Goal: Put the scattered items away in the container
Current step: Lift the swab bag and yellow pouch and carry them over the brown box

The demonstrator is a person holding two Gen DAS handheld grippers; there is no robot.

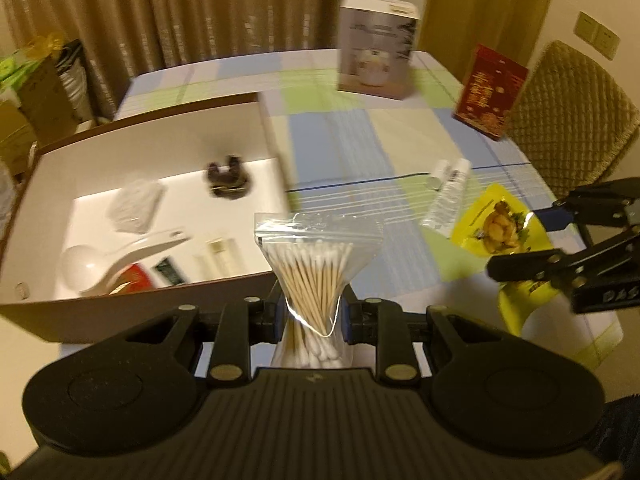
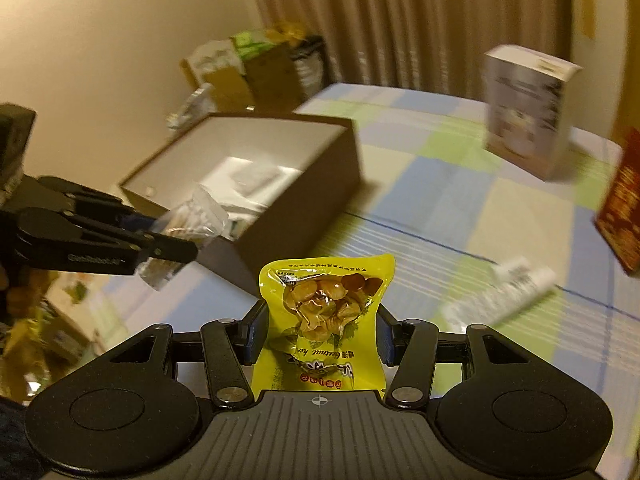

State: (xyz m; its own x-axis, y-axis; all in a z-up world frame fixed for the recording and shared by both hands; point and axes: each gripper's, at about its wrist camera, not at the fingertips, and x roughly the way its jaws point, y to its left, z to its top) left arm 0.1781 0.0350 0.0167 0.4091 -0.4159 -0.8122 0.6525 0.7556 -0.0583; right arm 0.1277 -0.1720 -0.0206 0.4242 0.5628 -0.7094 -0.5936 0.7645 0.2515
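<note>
A home dining room. A table (image 1: pixel 360 140) under a checked pastel tablecloth is the centre; beige curtains (image 1: pixel 160 12) hang behind it, a chair with a quilted cover (image 1: pixel 568 120) stands at its right edge, and cardboard cartons (image 2: pixel 248 72) are stacked against the wall beyond its left end.

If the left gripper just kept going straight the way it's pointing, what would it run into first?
Probably the near wall of the brown box, at its right end. The left gripper, fingers shut on the cotton swab bag, points down toward that corner; depth is unclear, so it might meet the tablecloth instead.
</note>
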